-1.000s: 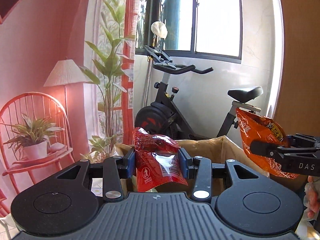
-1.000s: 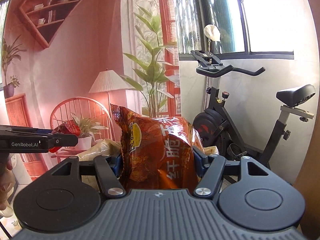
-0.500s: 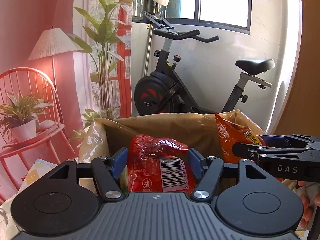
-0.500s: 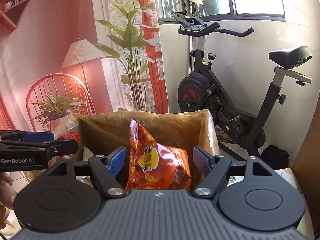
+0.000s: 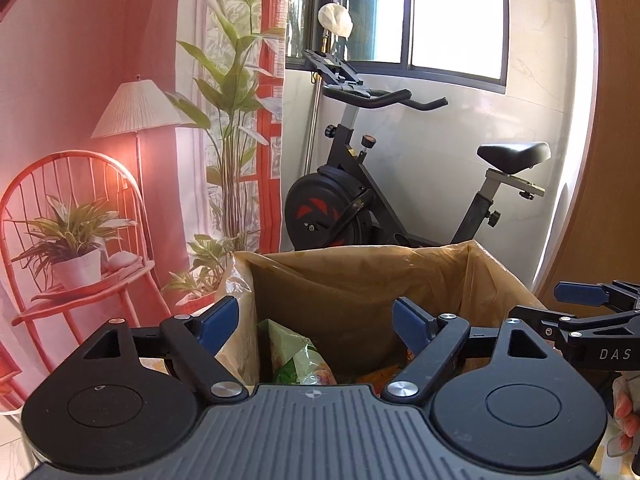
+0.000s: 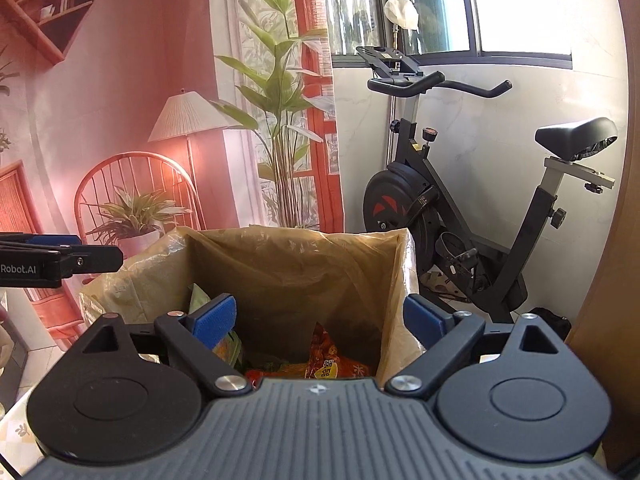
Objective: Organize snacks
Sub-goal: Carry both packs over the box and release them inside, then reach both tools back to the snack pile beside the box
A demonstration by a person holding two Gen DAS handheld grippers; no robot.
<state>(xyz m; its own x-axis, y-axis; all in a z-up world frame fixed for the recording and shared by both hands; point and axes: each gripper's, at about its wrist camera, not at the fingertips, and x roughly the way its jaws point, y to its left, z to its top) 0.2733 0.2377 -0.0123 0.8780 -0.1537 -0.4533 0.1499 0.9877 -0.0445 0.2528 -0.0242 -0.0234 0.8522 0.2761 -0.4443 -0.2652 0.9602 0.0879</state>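
A cardboard box lined with a clear plastic bag stands just ahead of both grippers. My left gripper hangs open over its near edge, nothing between the blue pads. Below it lies a green snack bag. My right gripper is open too, above the same box. An orange-red chip bag lies at the bottom under it, with a green packet against the left wall. The right gripper shows at the right edge of the left wrist view.
A black exercise bike stands behind the box by the window. A printed backdrop with a red chair, lamp and plant covers the left wall. A wooden panel rises on the right. A patterned tablecloth lies under the box.
Both grippers have opened and let go: the red packet from the left and the orange chip bag from the right now lie inside the box.
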